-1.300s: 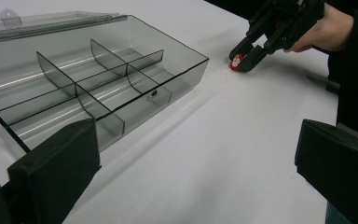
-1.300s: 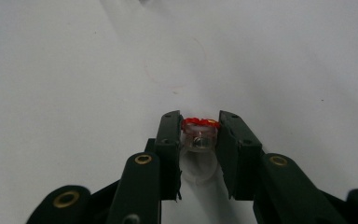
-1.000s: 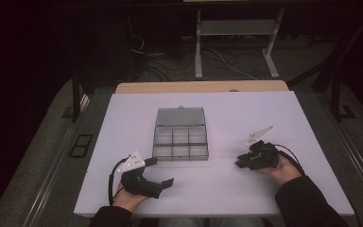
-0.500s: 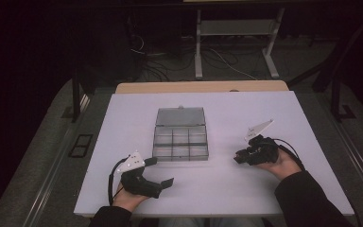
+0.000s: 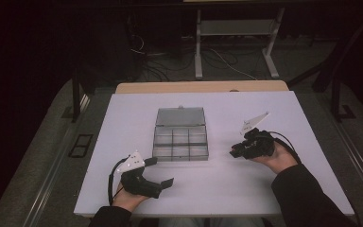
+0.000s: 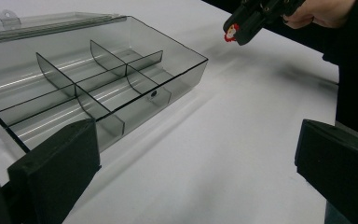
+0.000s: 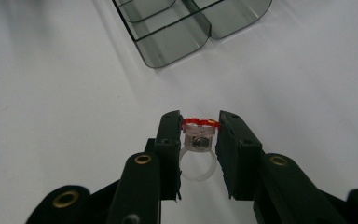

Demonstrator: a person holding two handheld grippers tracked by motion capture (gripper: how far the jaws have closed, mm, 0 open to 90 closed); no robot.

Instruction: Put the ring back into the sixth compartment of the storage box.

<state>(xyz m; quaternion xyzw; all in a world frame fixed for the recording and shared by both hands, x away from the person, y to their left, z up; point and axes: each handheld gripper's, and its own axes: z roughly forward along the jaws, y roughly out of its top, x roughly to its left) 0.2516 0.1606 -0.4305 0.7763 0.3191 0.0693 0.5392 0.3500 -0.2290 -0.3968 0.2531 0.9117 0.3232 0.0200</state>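
Tabletop point(image 5: 312, 142), white and broad, is seen under everything else, with a clear compartment box point(image 5: 180, 139) laid open near its middle, the lid folded back toward the far edge. Six bays are formed by the dividers, and all of them look bare. The box is flanked by the two hand-held tools — the left gripper point(image 5: 158, 172) near the front edge, just short of the box's near-left corner, and the right gripper point(image 5: 232, 152) off the box's near-right corner.

The left gripper's fingers point(image 6: 56, 172) are spread wide with nothing between them, and that hand has been kept where it was a second ago. The right gripper has been raised off the tabletop over the same second and drawn slightly nearer the box (a small shift, but a clear one in the high view). Its fingers point(image 7: 168, 140) are pinched on a small plastic ring point(image 7: 198, 144) — a clear band topped with a red-and-white ornament — so the ring is carried in the air, apart from the surface and short of the box.

From this it is judged that the pick is done and the carry has begun; one bay remains to be reached and the ring released into it.
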